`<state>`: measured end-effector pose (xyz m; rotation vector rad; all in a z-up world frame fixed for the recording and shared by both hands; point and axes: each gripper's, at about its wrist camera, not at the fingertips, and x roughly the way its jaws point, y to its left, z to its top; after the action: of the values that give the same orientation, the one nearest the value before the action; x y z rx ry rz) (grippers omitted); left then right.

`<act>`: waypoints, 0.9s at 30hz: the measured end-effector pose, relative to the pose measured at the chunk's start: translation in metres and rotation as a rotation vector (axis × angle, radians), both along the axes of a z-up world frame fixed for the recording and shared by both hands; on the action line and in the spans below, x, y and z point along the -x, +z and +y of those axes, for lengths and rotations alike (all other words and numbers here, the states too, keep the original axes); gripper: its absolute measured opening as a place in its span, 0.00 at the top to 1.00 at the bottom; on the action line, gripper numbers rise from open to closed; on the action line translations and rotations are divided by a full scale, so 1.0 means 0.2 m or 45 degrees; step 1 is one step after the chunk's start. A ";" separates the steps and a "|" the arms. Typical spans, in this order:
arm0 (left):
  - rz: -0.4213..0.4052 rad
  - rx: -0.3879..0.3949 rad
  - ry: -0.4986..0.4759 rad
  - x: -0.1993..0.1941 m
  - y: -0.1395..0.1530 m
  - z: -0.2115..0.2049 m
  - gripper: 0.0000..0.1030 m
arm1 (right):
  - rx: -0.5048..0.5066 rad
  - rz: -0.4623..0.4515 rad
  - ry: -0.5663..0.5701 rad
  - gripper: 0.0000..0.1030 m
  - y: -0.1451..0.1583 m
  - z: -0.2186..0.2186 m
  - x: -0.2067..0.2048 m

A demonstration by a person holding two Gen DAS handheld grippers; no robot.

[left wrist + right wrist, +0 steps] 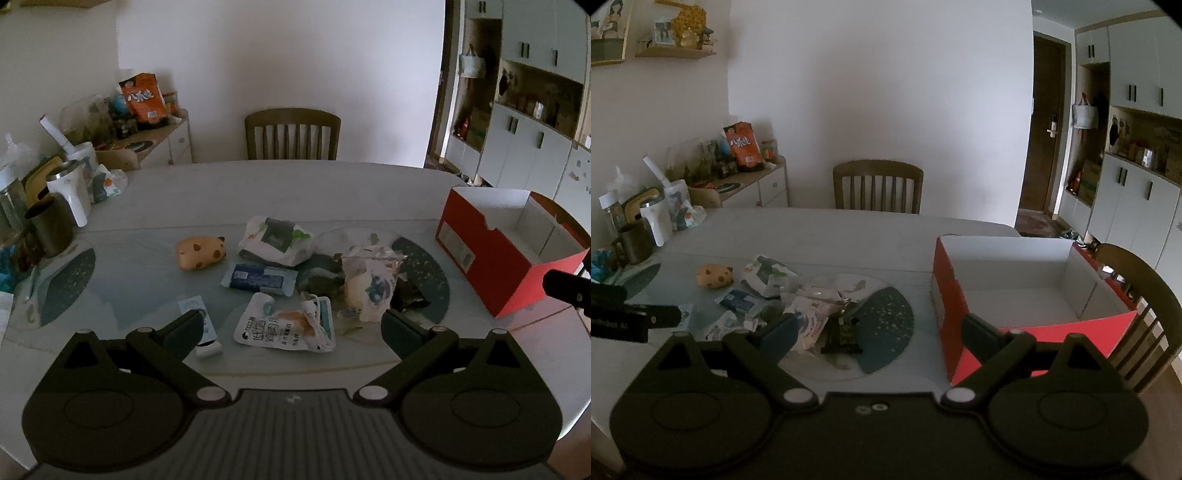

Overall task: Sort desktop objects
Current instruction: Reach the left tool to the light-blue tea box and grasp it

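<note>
Here, the snack packets (284, 328) lie heaped on the counter (229, 192), left of the red box (491, 258); left gripper (291, 328) and right gripper (879, 332) hover with jaws spread wide, empty.

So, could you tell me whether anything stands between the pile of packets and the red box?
Nothing visible does. Between the packet pile and the red box lies only bare table and a flat dark mat. The box is open-topped and looks empty; both grippers are open.
</note>
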<state>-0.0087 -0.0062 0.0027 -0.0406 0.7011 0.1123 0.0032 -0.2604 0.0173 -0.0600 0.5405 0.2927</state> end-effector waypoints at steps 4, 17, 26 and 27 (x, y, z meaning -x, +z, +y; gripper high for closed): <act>0.003 -0.015 -0.021 -0.04 -0.04 0.04 0.00 | 0.023 0.009 -0.019 0.08 -0.03 0.04 -0.04; 0.085 -0.006 -0.013 -0.24 -0.21 0.30 0.00 | 0.089 0.071 -0.057 0.08 -0.14 0.31 -0.24; 0.147 0.011 -0.014 -0.36 -0.34 0.45 0.00 | 0.116 0.129 -0.067 0.09 -0.24 0.50 -0.38; 0.150 0.009 -0.011 -0.38 -0.35 0.46 0.01 | 0.116 0.136 -0.067 0.09 -0.26 0.52 -0.40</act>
<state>0.0663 0.0854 -0.0682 -0.0379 0.8193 0.1045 0.0826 -0.1566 -0.0339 -0.1189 0.6602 0.2209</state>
